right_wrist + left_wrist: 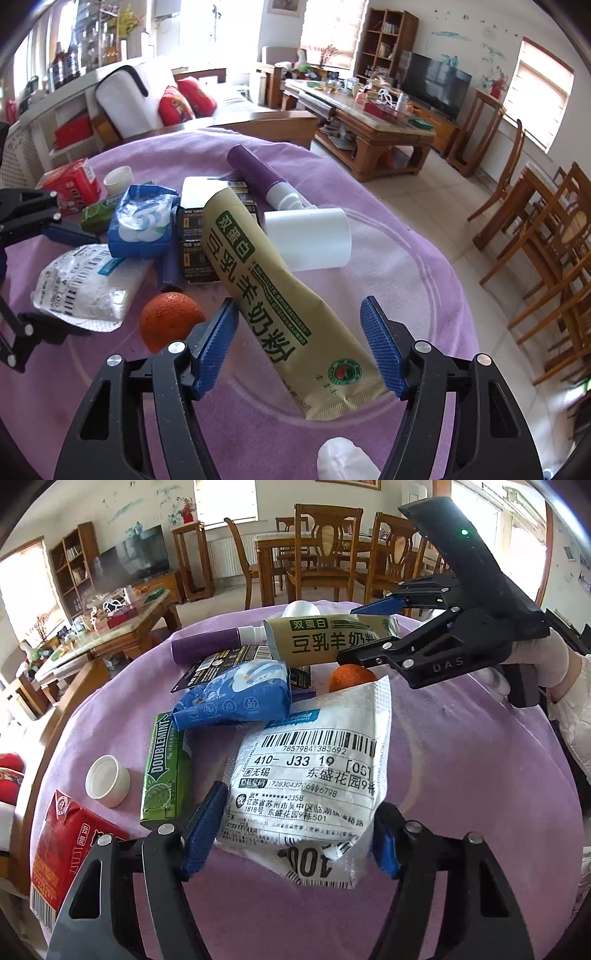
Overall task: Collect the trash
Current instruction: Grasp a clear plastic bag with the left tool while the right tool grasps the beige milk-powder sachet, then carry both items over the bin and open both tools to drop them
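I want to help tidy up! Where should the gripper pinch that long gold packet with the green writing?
Probably the near, crimped end of the gold packet, close to the round logo. It lies flat and long, pointing at the right gripper, whose open blue pads already sit either side of it. Come in low along its length and squeeze across the narrow width; the orange crowds the left side.

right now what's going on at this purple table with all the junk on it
A person is clearing trash off a purple-covered table with a handheld gripper in each hand. The left gripper is open around the white shipping pouch, its fingers on either side. The right gripper is open around the tan powder sachet, which lies beside an orange. Neither is gripped yet. A green gum pack, blue wrapper, purple spray bottle and red carton lie loose.
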`<state>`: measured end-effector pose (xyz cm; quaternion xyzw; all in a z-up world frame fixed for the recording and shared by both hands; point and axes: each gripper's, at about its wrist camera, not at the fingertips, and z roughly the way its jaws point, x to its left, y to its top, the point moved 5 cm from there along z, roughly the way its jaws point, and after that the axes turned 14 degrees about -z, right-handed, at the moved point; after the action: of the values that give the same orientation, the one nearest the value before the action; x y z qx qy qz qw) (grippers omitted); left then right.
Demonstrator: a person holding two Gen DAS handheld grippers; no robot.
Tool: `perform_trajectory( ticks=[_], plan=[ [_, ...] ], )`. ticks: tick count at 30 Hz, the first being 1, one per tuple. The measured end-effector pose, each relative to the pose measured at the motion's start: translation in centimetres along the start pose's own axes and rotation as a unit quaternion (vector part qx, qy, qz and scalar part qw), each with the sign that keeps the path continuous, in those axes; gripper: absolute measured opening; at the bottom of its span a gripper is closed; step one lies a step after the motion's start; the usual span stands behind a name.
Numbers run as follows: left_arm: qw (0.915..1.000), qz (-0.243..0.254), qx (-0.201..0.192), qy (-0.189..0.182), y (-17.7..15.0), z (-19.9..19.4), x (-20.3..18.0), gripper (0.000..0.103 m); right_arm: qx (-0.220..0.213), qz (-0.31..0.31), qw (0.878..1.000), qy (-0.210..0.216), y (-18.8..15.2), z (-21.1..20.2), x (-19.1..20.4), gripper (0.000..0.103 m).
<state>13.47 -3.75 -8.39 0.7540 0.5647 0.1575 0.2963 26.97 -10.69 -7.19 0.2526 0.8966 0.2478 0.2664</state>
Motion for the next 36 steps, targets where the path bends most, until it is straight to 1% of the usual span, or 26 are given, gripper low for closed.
perform_trajectory(
  ticks=[1, 2, 3, 4, 5, 7, 9, 12, 15, 17, 19, 21, 24, 26, 28, 29, 31, 33, 34, 36],
  plan=[
    [1.0, -0.001, 0.0, -0.001, 0.0, 0.0, 0.0, 0.068, -0.001, 0.002, 1.0, 0.002, -0.1, -0.2, 0.0, 0.064],
    [1.0, -0.003, 0.0, -0.004, 0.0, -0.1, 0.0, 0.067, -0.003, 0.005, 1.0, 0.005, -0.1, -0.3, 0.0, 0.058],
    [1.0, -0.006, -0.002, -0.007, -0.1, -0.2, -0.1, 0.067, -0.004, 0.008, 1.0, 0.009, -0.2, -0.5, 0.0, 0.049],
    [0.9999, -0.009, -0.003, -0.009, -0.1, -0.3, -0.1, 0.065, -0.003, 0.01, 1.0, 0.016, -0.2, -0.6, 0.1, 0.046],
    [0.9998, -0.013, -0.005, -0.014, -0.1, -0.5, -0.2, 0.064, -0.002, 0.01, 1.0, 0.018, -0.3, -0.7, 0.2, 0.039],
    [0.9997, -0.018, -0.007, -0.018, -0.1, -0.5, -0.3, 0.06, 0.002, 0.007, 1.0, 0.019, -0.4, -1.1, 0.6, 0.034],
    [0.9994, -0.026, -0.011, -0.021, -0.1, -0.8, -0.3, 0.057, -0.003, 0.016, 0.999, 0.035, -0.6, -1.6, 1.2, 0.028],
    [0.9985, -0.04, -0.016, -0.035, -0.3, -1.3, -0.5, 0.052, -0.014, 0.029, 0.999, 0.04, -0.8, -2.9, 1.7, 0.028],
    [0.9975, -0.05, -0.024, -0.043, -0.3, -2.0, -0.8, 0.047, -0.036, 0.055, 0.997, 0.048, -1.3, -5.0, 1.9, 0.028],
    [0.9968, -0.055, -0.032, -0.048, -0.3, -2.7, -1.2, 0.04, -0.054, 0.075, 0.994, 0.055, -1.7, -6.7, 2.0, 0.028],
    [0.9961, -0.06, -0.044, -0.048, -0.3, -3.6, -1.6, 0.035, -0.073, 0.093, 0.991, 0.062, -2.5, -8.7, 2.2, 0.028],
    [0.9941, -0.069, -0.057, -0.062, -0.3, -4.7, -2.5, 0.028, -0.094, 0.111, 0.987, 0.063, -3.4, -10.8, 2.4, 0.028],
    [0.9931, -0.068, -0.069, -0.067, -0.2, -5.6, -4.2, 0.026, -0.122, 0.139, 0.981, 0.06, -5.1, -13.8, 2.8, 0.028],
    [0.9932, -0.064, -0.074, -0.063, -0.2, -5.6, -5.1, 0.024, -0.139, 0.161, 0.975, 0.059, -6.6, -15.8, 3.0, 0.028],
    [0.9929, -0.073, -0.069, -0.065, -0.1, -5.2, -5.8, 0.023, -0.151, 0.181, 0.97, 0.057, -8.4, -17.8, 3.0, 0.028],
    [0.9917, -0.081, -0.071, -0.07, -0.1, -5.2, -6.0, 0.022, -0.156, 0.188, 0.968, 0.053, -9.4, -18.8, 2.9, 0.028],
    [0.9887, -0.091, -0.072, -0.094, 0.1, -5.5, -7.1, 0.022, -0.165, 0.201, 0.965, 0.039, -11.4, -20.9, 2.8, 0.028],
    [0.9886, -0.083, -0.078, -0.099, 0.3, -5.8, -9.0, 0.022, -0.175, 0.221, 0.959, 0.028, -13.4, -22.8, 2.2, 0.028],
    [0.9885, -0.076, -0.08, -0.103, 0.5, -5.9, -10.2, 0.022, -0.183, 0.236, 0.954, 0.023, -14.8, -24.0, 1.6, 0.028],
    [0.9864, -0.07, -0.084, -0.122, 1.0, -6.0, -12.7, 0.022, -0.195, 0.262, 0.945, 0.005, -17.3, -26.0, 0.5, 0.028]
  ],
)
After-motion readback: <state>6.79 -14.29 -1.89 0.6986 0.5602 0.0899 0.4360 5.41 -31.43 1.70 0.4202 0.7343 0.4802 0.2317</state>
